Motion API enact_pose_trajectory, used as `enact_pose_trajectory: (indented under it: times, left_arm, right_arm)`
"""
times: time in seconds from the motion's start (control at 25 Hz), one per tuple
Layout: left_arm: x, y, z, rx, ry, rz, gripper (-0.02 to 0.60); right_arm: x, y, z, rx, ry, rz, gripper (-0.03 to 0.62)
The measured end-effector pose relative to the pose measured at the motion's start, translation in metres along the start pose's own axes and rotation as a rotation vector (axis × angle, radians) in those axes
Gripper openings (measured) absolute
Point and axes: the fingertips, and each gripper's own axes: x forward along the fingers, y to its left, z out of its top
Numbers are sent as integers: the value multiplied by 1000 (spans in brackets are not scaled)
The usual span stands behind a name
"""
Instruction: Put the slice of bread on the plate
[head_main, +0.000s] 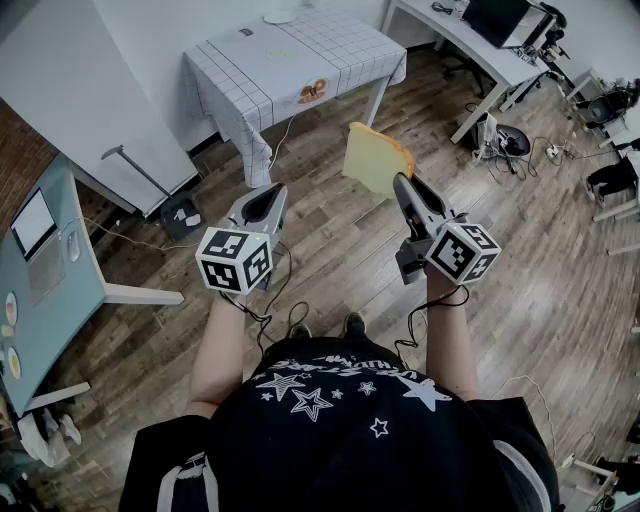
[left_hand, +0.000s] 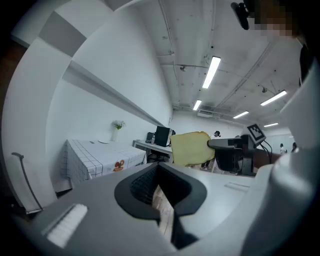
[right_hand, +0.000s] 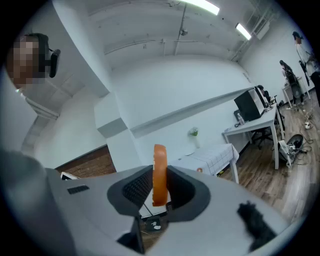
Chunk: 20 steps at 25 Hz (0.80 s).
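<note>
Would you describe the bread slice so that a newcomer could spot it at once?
Find the checked table across the room, then look nearer, above the wooden floor, to the right claw. It grips the bread: a pale yellow square with an orange crust, the only thing held in mid-air.

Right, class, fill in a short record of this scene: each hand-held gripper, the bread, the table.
Right hand-held gripper: shut on slice of bread, held upright in the air
Left hand-held gripper: open, empty
Table: checked cloth, ahead of the person
Plate: probably the white dish at the table's far edge
Bread on plate: not yet
</note>
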Motion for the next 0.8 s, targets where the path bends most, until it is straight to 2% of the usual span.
enact_pose_trajectory:
  times: [0.16, 0.28, 0.56, 0.8]
  left_arm:
    - [-8, 6, -1, 56, 0, 14, 9]
    - [-12, 8, -3, 78, 3, 15, 9]
    - [-18, 10, -12, 117, 6, 3, 9]
    - [-25, 8, -21, 120, 6, -13, 9]
  right_arm:
    - [1, 8, -13, -25, 13, 6, 91]
    - [4, 11, -26, -5, 30, 12, 91]
    - [7, 20, -46, 5, 38, 20, 91]
    - [3, 24, -58, -7, 46, 21, 91]
